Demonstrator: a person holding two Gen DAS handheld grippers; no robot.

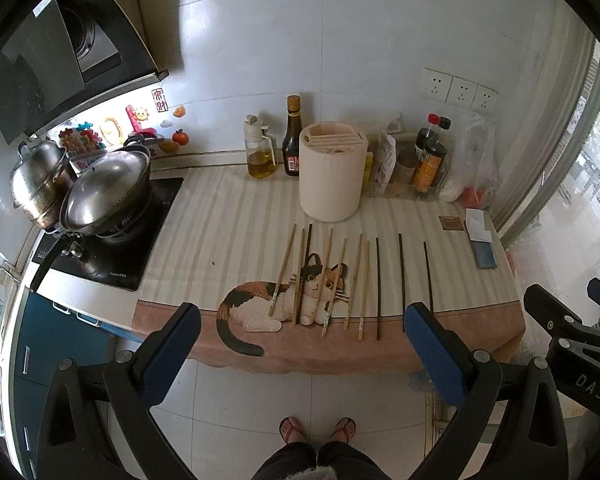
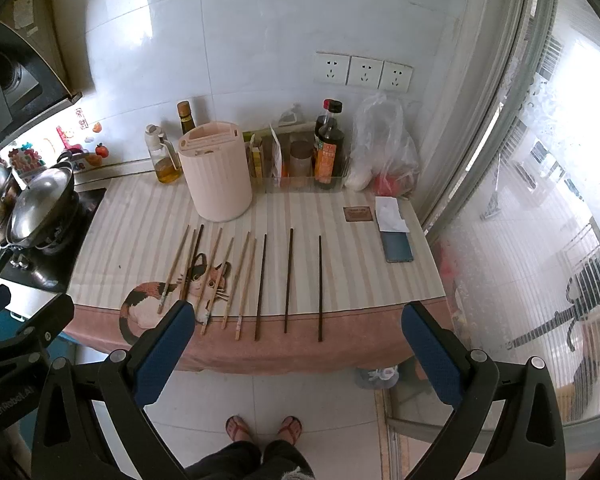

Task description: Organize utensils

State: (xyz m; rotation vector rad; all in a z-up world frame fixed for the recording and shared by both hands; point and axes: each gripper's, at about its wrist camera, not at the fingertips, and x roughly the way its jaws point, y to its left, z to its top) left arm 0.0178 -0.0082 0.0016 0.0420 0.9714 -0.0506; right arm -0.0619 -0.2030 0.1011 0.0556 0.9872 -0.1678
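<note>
Several chopsticks lie side by side on a striped cloth with a cat picture (image 1: 260, 304). Light bamboo ones (image 1: 326, 280) (image 2: 216, 276) lie to the left. Dark ones (image 1: 401, 280) (image 2: 289, 276) lie to the right. A cream round utensil holder (image 1: 332, 172) (image 2: 216, 172) with slots on top stands behind them. My left gripper (image 1: 302, 320) and my right gripper (image 2: 296, 320) are both open and empty, held in front of the counter's near edge, above the floor.
A stove with two lidded steel pots (image 1: 100, 192) is at the left. Oil and sauce bottles (image 1: 292, 140) (image 2: 328, 148), a plastic bag (image 2: 380, 144) and a tray line the back wall. A phone (image 2: 396, 246), paper and a small card lie at the right.
</note>
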